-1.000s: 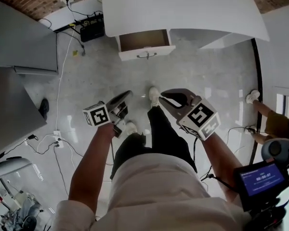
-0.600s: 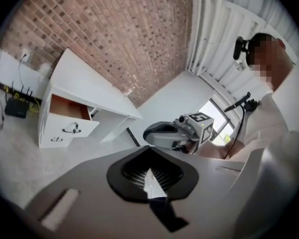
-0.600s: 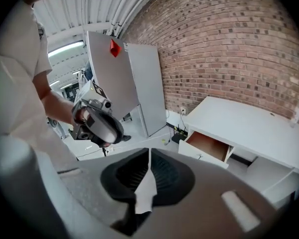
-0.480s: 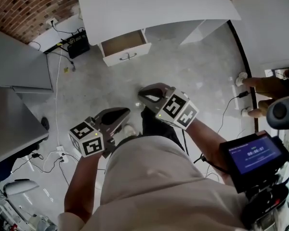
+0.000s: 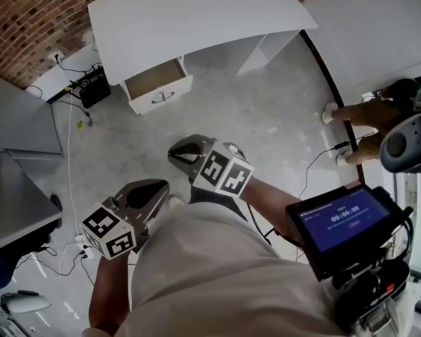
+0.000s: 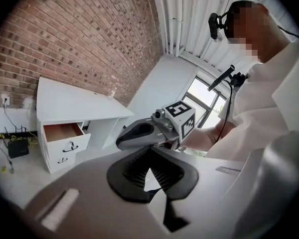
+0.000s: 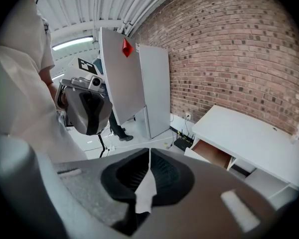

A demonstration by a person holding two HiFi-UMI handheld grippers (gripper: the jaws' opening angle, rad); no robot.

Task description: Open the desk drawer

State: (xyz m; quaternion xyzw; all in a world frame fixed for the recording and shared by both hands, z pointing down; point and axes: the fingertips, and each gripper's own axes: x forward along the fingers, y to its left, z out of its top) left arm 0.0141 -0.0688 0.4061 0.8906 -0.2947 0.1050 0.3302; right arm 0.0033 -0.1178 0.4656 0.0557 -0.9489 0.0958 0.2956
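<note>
The pale floor (image 5: pixel 274 118) fills most of the head view, with a brick wall (image 5: pixel 28 20) along its top left. A white desk (image 5: pixel 196 20) stands against that wall. Grey cabinets (image 5: pixel 21 125) line the left edge. The person's pale shirt (image 5: pixel 217 272) takes up the lower middle, with both forearms reaching forward.

The drawer (image 5: pixel 156 84) is at the desk's left end, the upper of 2. It stands pulled out, its brown inside showing, well apart from both grippers. A 2nd drawer front (image 6: pixel 63 159) below it sits flush.

A screen (image 5: pixel 340 220) glowing blue is at the person's right. Another person's hand (image 5: pixel 368 114) reaches in at the right edge.

The right gripper (image 5: pixel 172 152) is held ahead of the body, its nose toward the desk. In its own view the jaws meet with nothing between them. The left gripper (image 5: pixel 159 185) is lower and nearer the body, also closed and empty. Neither touches anything. Each carries a marker cube: left (image 5: pixel 109 230), right (image 5: pixel 223 173).

A black box (image 5: pixel 92 90) with cables sits on the floor just left of the drawer. The drawer's dark handle (image 5: pixel 162 97) is at the middle of its white front.
</note>
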